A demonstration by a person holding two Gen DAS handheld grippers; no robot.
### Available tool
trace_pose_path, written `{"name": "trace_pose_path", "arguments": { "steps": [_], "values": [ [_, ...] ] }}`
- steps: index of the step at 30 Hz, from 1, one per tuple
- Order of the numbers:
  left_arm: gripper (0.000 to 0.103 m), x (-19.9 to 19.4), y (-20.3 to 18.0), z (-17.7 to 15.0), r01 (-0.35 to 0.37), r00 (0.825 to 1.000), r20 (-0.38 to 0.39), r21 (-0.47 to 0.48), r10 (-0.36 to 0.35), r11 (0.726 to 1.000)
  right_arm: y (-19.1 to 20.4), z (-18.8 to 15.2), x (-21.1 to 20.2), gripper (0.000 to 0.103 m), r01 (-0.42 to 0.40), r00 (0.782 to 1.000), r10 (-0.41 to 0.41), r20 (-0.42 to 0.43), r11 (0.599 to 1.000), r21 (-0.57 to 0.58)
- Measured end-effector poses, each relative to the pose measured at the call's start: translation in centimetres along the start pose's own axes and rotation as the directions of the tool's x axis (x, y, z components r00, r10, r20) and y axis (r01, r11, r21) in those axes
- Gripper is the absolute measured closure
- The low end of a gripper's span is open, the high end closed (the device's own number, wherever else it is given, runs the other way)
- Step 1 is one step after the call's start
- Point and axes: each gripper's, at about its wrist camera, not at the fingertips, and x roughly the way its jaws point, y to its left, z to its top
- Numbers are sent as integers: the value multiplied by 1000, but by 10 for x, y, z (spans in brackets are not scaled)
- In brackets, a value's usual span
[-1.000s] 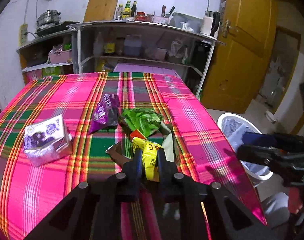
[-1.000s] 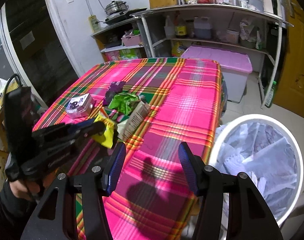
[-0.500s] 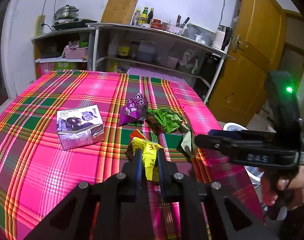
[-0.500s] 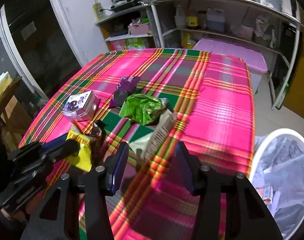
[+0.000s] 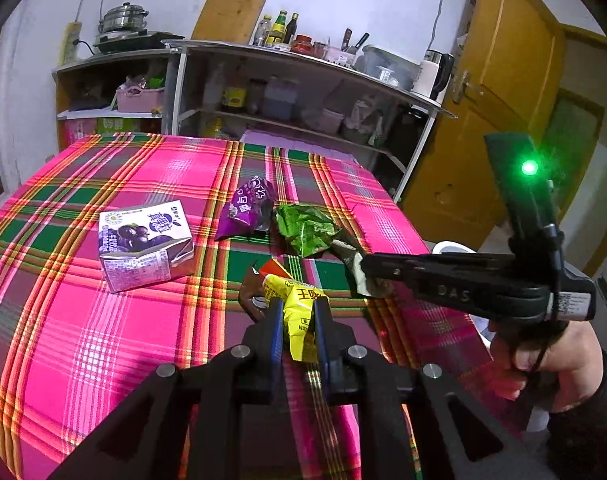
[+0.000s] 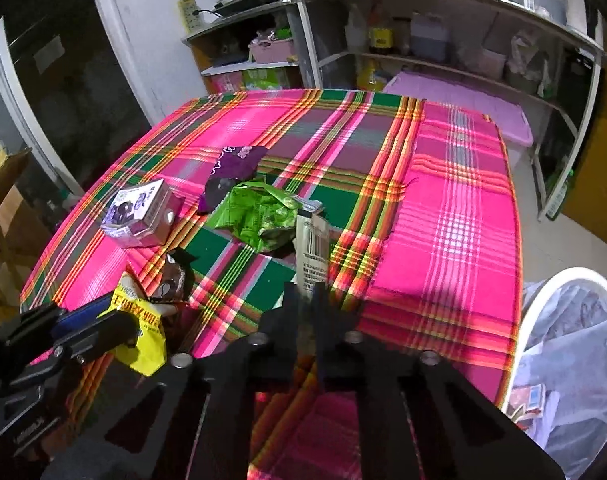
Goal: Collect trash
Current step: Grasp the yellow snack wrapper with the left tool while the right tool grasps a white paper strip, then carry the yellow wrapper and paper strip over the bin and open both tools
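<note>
Right tongs [image 6: 308, 300] have closed on the lengthwise-forward grey wrapper [image 6: 311, 248].

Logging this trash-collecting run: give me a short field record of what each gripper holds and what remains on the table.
left gripper: shut on yellow crumpled wrapper
right gripper: shut on grey barcode packet
still on plaid tablecloth: purple milk carton, purple foil wrapper, green crumpled wrapper, brown wrapper
white lined bin: beside table
</note>
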Motion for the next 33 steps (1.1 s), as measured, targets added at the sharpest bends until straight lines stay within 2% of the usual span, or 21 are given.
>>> {"name": "trace_pose_path", "arguments": {
  "steps": [9,17,21,23,25,26,33],
  "values": [
    [88,-18,-9,-7,24,999,27,24,-24,999,2,-18,-21,100,-10,1000,10,26,1000,-6],
    [88,-24,-21,-17,31,999,4,27,-31,999,-7,-35,-49,100,-23,998,22,60,999,27],
    [88,-26,-30,-19,31,1000,3,36,-31,999,-12,-36,-48,100,-90,996,89,31,995,50],
    [88,-29,-32,-19,28,1000,5,35,-28,999,-8,-34,-45,93,-81,996,80,31,996,39],
    [88,-31,-33,-19,26,1000,9,31,-26,999,-5,-32,-39,57,-74,997,73,35,997,32],
    [88,-33,-33,-19,24,1000,12,29,-25,999,-5,-31,-37,52,-75,997,74,30,997,35],
    [88,-34,-27,-18,10,1000,15,17,-11,1000,4,-18,-9,52,-46,999,46,-20,999,16]
  ]
}}
